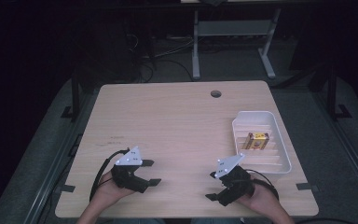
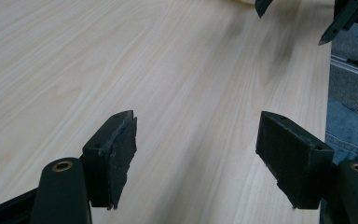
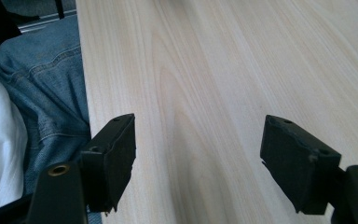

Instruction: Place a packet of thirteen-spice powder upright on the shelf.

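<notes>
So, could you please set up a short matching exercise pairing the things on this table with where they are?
Things:
1. yellow box
2. white tray
3. round hole
4. left gripper

Places:
A. far edge of the table
B. near left part of the table
C. inside the tray
D. right side of the table

Pairs: 1-C, 2-D, 3-A, 4-B

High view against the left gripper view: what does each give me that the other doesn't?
High view: the white tray at the table's right side with a yellow box lying in it, the round hole near the far edge, and both hands holding tools near the front edge. Left gripper view: the left tool close up, jaws wide apart over bare wood, plus blue denim past the table edge. Shared: the wooden table and the right tool.
</notes>
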Tool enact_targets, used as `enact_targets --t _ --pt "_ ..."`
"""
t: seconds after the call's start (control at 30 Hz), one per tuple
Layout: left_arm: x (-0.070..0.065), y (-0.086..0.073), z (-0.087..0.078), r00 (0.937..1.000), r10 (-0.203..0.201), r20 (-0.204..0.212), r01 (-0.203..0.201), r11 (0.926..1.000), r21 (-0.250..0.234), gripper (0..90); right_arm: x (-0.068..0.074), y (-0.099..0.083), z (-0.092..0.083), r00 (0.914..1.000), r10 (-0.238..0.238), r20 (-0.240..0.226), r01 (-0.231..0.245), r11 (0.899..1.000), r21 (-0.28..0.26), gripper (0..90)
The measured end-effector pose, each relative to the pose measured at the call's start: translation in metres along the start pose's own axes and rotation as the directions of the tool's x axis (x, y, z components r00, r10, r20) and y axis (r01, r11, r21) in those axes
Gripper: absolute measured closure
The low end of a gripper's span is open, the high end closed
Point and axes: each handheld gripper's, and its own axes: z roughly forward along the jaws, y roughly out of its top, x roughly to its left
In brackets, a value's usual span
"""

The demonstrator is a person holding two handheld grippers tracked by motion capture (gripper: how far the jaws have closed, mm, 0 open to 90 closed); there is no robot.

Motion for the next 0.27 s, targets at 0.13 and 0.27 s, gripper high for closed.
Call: enact_targets --t 0.13,0.27 --pt "-0.002 -0.010 -0.005 0.9998 -0.015 -0.016 0.015 0.9999 0.000 28.3 0.002 -0.001 0.001 1.0000 -0.002 0.002 0.002 1.000 0.003 25.9" --pt "-0.001 -0.019 -0.006 0.9994 -0.027 -0.023 0.027 0.9995 0.014 28.3 0.005 0.000 0.002 0.9999 -0.014 0.002 0.014 1.000 0.006 25.9"
